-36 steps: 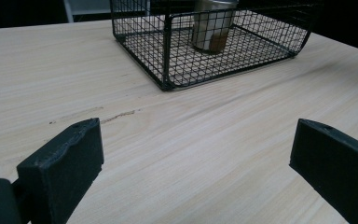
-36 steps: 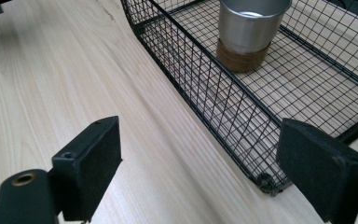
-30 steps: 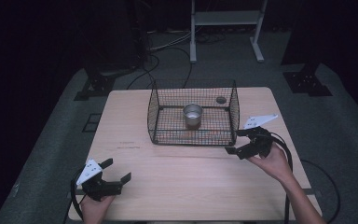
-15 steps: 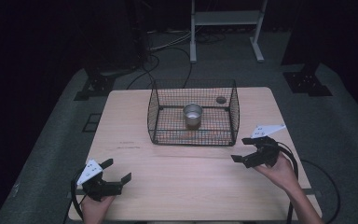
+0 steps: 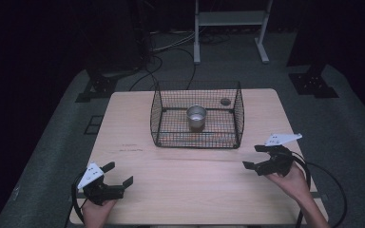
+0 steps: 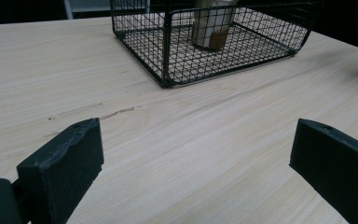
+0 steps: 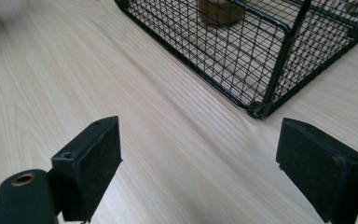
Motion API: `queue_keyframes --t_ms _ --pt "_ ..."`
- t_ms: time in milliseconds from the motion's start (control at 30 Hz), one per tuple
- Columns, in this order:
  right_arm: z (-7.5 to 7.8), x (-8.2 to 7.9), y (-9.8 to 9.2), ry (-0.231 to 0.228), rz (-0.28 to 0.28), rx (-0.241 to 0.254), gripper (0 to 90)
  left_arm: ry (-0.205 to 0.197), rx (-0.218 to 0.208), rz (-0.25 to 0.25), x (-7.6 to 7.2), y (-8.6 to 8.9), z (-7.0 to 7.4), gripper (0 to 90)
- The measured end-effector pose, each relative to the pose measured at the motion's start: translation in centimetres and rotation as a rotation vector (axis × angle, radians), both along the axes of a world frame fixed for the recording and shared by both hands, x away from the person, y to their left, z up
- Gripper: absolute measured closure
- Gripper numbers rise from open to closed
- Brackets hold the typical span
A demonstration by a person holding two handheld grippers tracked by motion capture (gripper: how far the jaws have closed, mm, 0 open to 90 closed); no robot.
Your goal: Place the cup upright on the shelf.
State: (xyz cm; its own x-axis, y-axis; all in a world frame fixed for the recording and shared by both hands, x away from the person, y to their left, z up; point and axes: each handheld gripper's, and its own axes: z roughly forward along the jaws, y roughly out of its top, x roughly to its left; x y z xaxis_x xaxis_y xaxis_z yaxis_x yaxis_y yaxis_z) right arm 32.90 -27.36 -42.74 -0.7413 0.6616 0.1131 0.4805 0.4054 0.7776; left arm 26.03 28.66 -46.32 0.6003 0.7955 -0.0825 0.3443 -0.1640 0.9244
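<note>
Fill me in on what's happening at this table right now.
A person holds a two-jaw gripper in each hand over a wooden table. Both the left gripper and the right gripper are open and hold nothing. A black wire basket stands mid-table with a metal cup upright inside it. Neither gripper touches the basket.

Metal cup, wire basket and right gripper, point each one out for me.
metal cup point(image 5: 196, 117), high view, on its side wall.
wire basket point(image 5: 197, 141), high view, on its near wall.
right gripper point(image 5: 254, 156), high view, midway between its open jaw tips.
</note>
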Motion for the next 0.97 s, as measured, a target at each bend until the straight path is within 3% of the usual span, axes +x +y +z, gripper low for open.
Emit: queue_keyframes --t_ms 800,833,967 --pt "-2.2 -1.9 -1.0 -0.003 -0.045 0.011 13.1 -0.004 -0.005 -0.003 -0.1 -0.2 0.0 1.6" --pt "-2.3 -2.2 -0.8 -0.010 -0.053 -0.005 13.1 -0.005 -0.008 -0.002 -0.1 -0.2 0.1 1.5" --pt "-2.3 -2.7 -0.8 -0.027 -0.059 0.010 13.0 -0.010 -0.005 0.001 -0.1 -0.3 0.2 1.5"
